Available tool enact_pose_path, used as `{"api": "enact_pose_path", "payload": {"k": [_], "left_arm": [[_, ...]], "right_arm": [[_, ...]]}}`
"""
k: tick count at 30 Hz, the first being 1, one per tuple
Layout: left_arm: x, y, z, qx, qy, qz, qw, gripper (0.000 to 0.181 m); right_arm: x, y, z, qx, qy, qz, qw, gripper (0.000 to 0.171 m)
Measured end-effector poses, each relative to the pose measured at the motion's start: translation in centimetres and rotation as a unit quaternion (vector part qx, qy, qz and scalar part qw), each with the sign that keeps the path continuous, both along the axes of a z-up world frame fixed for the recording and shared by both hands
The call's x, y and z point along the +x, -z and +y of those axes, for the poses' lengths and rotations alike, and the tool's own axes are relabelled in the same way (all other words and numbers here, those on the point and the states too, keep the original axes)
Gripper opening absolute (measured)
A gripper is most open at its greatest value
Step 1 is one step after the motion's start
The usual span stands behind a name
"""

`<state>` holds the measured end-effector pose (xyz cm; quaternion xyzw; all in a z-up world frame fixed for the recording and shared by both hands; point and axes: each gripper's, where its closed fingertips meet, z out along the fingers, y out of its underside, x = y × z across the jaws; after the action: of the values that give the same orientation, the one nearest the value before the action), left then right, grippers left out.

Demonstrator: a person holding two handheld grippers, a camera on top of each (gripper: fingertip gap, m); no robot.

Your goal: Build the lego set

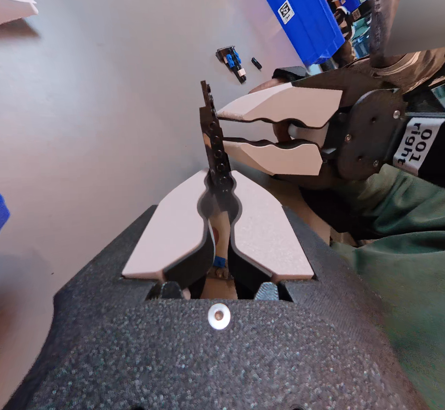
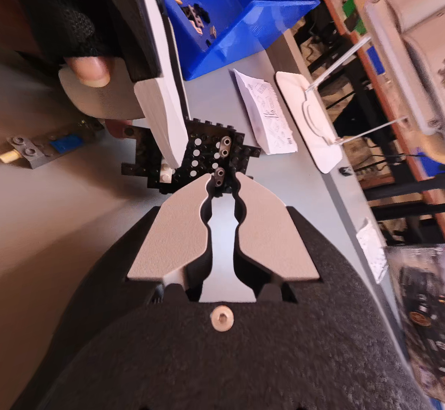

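The left tool [image 1: 218,183] pinches the black brick plate [image 1: 212,131] by its edge, up off the surface [image 1: 96,109]. The right tool [image 2: 224,177] (fingers a bit apart) touches the plate. A blue bin [image 2: 240,37] sits behind the plate.

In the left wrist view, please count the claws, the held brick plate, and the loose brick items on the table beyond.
Claws: 2, left claw, right claw
Held black brick plate: 1
Loose brick items: 2, black-and-blue build, small black piece
Total: 5
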<state>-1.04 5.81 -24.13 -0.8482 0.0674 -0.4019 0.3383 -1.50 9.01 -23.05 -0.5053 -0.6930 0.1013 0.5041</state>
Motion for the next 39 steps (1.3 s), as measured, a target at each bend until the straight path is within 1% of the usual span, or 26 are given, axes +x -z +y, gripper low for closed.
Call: {"api": "enact_pose_path", "payload": {"k": [2,3,4,5,6,7,8,10,12,14,16,18,20,25,27,30,34,36,37,39], "left_arm": [[-0.1,0.0,0.0,0.005,0.001,0.009,1.0,0.01],[-0.1,-0.1,0.0,0.005,0.002,0.004,1.0,0.01],[0.1,-0.1,-0.2,0.0,0.011,-0.004,1.0,0.01],[0.8,-0.1,-0.8,-0.004,0.032,-0.016,0.999,0.009],[1.9,-0.2,-1.7,-0.007,0.059,-0.029,0.998,0.008],[2.6,0.0,-2.0,-0.001,0.065,-0.013,0.998,0.009],[2.7,0.0,-1.8,0.01,0.057,-0.005,0.998,0.008],[1.9,-1.1,-0.9,0.009,0.031,-0.038,0.999,0.008],[0.5,-1.5,-0.2,0.012,0.007,-0.05,0.999,0.008],[0.0,-1.5,0.0,0.002,-0.005,-0.076,0.997,0.008],[0.0,-1.4,0.1,-0.005,-0.008,-0.089,0.996,0.008],[-0.1,-1.4,0.2,-0.001,-0.013,-0.081,0.997,0.008],[0.1,-1.4,0.2,0.002,-0.014,-0.07,0.997,0.008],[0.2,-0.8,-0.2,0.014,-0.006,-0.004,1.0,0.009],[0.1,-0.4,-0.4,0.027,0.004,0.047,0.999,0.01],[0.2,1.0,-0.7,0.025,0.021,0.111,0.993,0.012],[0.0,1.3,-0.6,0.035,0.024,0.149,0.988,0.013],[0.0,1.3,-0.5,0.035,0.025,0.153,0.987,0.014],[0.1,1.3,-0.4,0.037,0.025,0.153,0.987,0.015],[-0.1,1.4,-0.2,0.038,0.026,0.164,0.985,0.015]], "right_arm": [[-0.2,-0.2,0.1,0.014,0.001,0.005,1.0,0.012],[-0.2,-0.5,0.2,0.017,0.004,0.013,1.0,0.0],[-0.1,-1.3,0.9,0.04,0.016,0.03,0.999,0.0],[0.3,-2.0,2.3,0.076,0.039,0.03,0.996,0.0],[0.6,-1.8,3.2,0.059,0.042,0.027,0.997,0.0],[0.7,-1.5,3.5,0.015,0.037,0.031,0.999,0.0],[0.9,-1.8,3.7,-0.024,0.039,0.054,0.997,0.0],[1.3,-3.6,3.5,-0.089,0.032,0.115,0.989,0.0],[1.8,-5.6,3.2,-0.098,0.019,0.161,0.982,0.0],[1.9,-6.1,2.4,-0.092,-0.001,0.173,0.981,0.0],[1.4,-5.2,1.4,-0.095,-0.017,0.148,0.984,0.013],[0.9,-3.5,0.9,-0.077,-0.019,0.098,0.992,0.025],[0.5,-2.4,0.7,-0.047,-0.024,0.065,0.996,0.03],[0.1,-1.1,0.3,-0.024,-0.031,0.025,0.999,0.03],[0.0,-0.3,0.0,-0.04,-0.027,0.007,0.999,0.025],[0.0,1.2,-0.1,-0.049,-0.014,-0.027,0.998,0.025],[-0.2,1.4,0.0,-0.024,0.0,-0.028,0.999,0.024],[-0.3,1.6,0.1,-0.005,0.001,-0.03,1.0,0.021],[-0.4,1.6,0.0,0.007,-0.001,-0.031,0.999,0.014],[-0.4,1.7,0.0,0.023,-0.006,-0.031,0.999,0.014]]}}
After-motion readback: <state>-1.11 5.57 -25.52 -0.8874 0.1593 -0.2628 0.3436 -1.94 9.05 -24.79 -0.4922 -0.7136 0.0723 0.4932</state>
